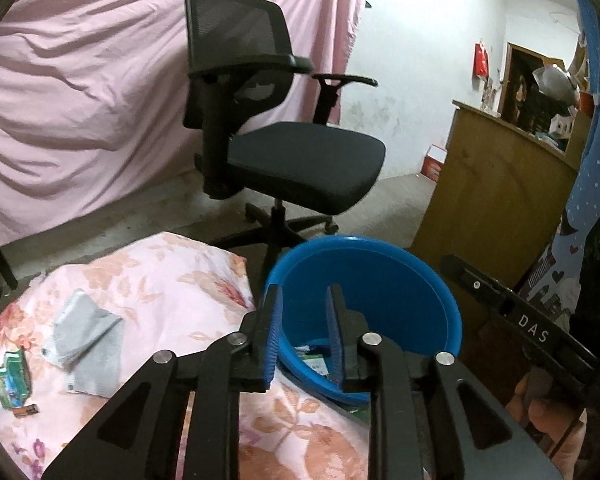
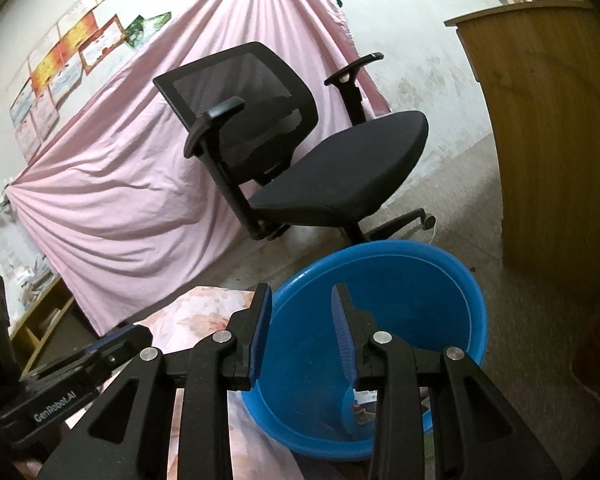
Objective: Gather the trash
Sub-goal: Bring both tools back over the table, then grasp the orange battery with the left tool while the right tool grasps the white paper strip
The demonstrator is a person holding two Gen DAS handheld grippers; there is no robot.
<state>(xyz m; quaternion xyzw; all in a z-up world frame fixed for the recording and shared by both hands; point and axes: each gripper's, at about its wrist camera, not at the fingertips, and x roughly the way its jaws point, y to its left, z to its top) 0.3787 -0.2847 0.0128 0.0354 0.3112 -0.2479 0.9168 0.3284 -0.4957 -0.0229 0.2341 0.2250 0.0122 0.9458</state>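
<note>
Beside the flowered quilt (image 1: 148,280), at its edge, we find a blue plastic basin (image 1: 380,272), tipped a little toward us so that its inner wall faces the cameras. Down in its bottom lie a few bits of trash (image 1: 314,358): a small packet with green and white print and something dark beside it, mostly hidden behind the fingers. From the right wrist view we see the same basin (image 2: 400,280), with a printed wrapper (image 2: 362,414) resting low against its inner wall.

More trash lies out on the quilt, well apart from the basin: a crumpled grey wrapper (image 1: 88,344), a green printed packet (image 1: 12,380) near the left edge and a small brown scrap (image 1: 26,411) just below it.

Our left gripper (image 1: 302,332) hangs over the near rim of the basin, its blue-padded jaws parted by a narrow gap with nothing between them; the pads touch nothing we can make out. Our right gripper (image 2: 300,336) sits likewise above the basin's mouth, jaws a little apart and empty, with only the blue wall showing through the gap. In each wrist view we catch the other tool's black body at the frame's side.

Behind the basin stands a black office chair (image 1: 292,152) before a pink sheet (image 1: 80,80), with a wooden cabinet (image 1: 492,184) to the right.
</note>
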